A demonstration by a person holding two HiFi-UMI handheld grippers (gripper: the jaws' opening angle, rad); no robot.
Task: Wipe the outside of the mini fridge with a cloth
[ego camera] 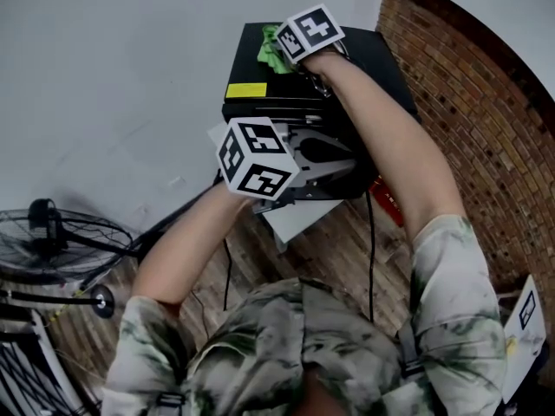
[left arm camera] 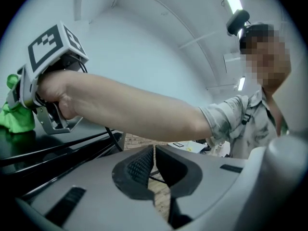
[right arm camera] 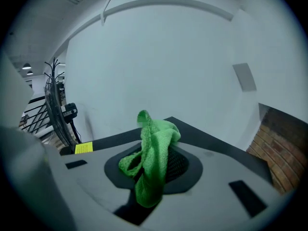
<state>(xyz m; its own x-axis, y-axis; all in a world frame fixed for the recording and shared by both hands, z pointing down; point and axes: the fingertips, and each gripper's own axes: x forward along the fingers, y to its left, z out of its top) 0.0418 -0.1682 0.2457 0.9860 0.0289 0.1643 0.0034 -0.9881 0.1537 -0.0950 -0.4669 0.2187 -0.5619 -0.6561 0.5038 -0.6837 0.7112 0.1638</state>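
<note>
The black mini fridge [ego camera: 381, 59] stands against the white wall, seen from above in the head view. My right gripper [ego camera: 288, 48] rests over the fridge's top at its far left part. It is shut on a green cloth [ego camera: 272, 50], which bunches up between the jaws in the right gripper view [right arm camera: 153, 160]. My left gripper [ego camera: 334, 156] is held lower, in front of the fridge's near side. Its jaws are shut with only a thin slit between them and nothing held [left arm camera: 154, 170]. From there I see the right hand and the cloth [left arm camera: 17, 117] on the fridge top [left arm camera: 14, 146].
A yellow sticker [ego camera: 246, 90] marks the fridge's top left edge. A white board [ego camera: 299, 215] lies under the fridge on the wooden floor. A floor fan [ego camera: 61, 241] stands at the left, a brick wall [ego camera: 468, 102] at the right, and cables [ego camera: 371, 250] trail down.
</note>
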